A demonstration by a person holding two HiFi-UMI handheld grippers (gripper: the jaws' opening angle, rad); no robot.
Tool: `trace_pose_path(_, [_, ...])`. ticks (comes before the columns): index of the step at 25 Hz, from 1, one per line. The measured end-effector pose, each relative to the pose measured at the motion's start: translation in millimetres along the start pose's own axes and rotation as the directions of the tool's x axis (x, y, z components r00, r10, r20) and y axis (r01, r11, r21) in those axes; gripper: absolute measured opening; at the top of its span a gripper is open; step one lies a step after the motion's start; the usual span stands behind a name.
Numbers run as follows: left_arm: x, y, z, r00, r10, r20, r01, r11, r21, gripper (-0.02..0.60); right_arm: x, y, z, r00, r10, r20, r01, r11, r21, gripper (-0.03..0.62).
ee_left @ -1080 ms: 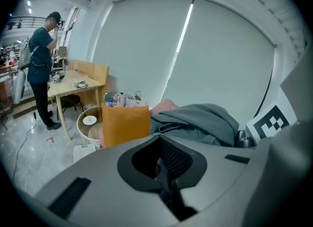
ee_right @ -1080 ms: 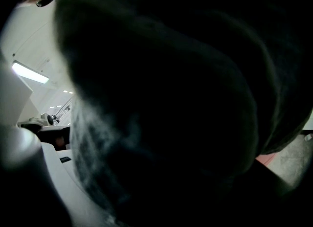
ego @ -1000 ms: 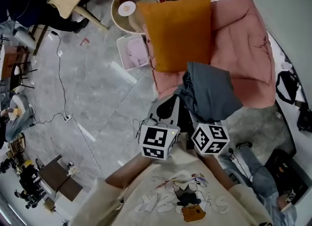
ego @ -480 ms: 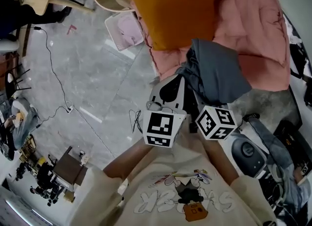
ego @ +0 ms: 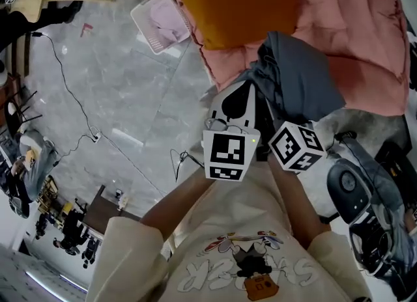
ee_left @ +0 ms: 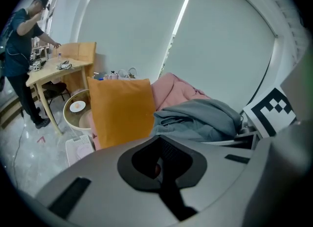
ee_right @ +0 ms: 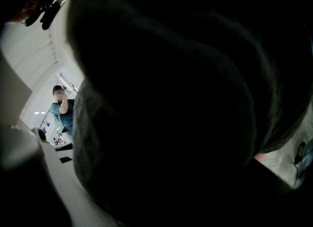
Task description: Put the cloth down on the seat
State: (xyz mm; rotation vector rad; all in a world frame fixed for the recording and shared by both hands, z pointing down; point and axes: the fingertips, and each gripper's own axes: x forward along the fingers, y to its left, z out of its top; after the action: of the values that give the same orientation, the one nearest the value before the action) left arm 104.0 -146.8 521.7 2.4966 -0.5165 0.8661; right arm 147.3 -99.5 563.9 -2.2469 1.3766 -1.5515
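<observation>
Grey cloth (ego: pixel 296 82) blankets the right gripper view (fingers hidden).

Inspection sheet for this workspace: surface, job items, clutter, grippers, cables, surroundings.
Surface: pink quilted seat.
Job's things: grey cloth, bunched at the seat's front edge.
Clutter: orange cushion against the seat; white basket on the floor beside it.
Grippers: left hand-held gripper has its jaws together, with the cloth's edge by their tip; right hand-held gripper holds the bunched cloth, which fills its view.
Cables: black cable runs across the floor to a power strip.
Surroundings: grey stone floor; a person stands at a wooden table.
</observation>
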Motion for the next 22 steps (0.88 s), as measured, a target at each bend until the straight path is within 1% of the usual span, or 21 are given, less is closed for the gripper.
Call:
trace_pose_path(4, [27,5,-21,0.999,-0.019,-0.042,0.018,1.000,-0.021,0.003,26,-13,-2,1.000,-0.023,0.004,0.023,1.000,0.015,0.299])
trace_pose_path(7, [41,11,-39,0.998,-0.035,-0.060,0.035,0.999,-0.012,0.003,42,-21,-11,0.999,-0.039,0.000,0.039,0.998,0.047,0.299])
trace_pose_path(13, [72,29,-65,0.994,-0.029,-0.106,0.025,0.999,-0.032,0.003,70,-45,-32,0.997,-0.071,-0.021,0.073,0.992,0.107,0.299])
trace_pose_path(16, [83,35,-75,0.990,-0.050,-0.135,0.045,0.998,-0.040,0.003,82,-54,-40,0.995,-0.093,-0.035,0.097,0.986,0.139,0.299])
trace_pose_path(20, [103,46,-84,0.985,-0.063,-0.158,0.057,0.998,-0.041,0.003,102,-71,-46,0.992,-0.111,-0.053,0.120,0.970,0.212,0.299])
trace_pose_path(22, [111,49,-91,0.981,-0.072,-0.180,0.060,0.996,-0.067,0.003,107,-80,-49,0.991,-0.123,-0.061,0.134,0.963,0.234,0.299])
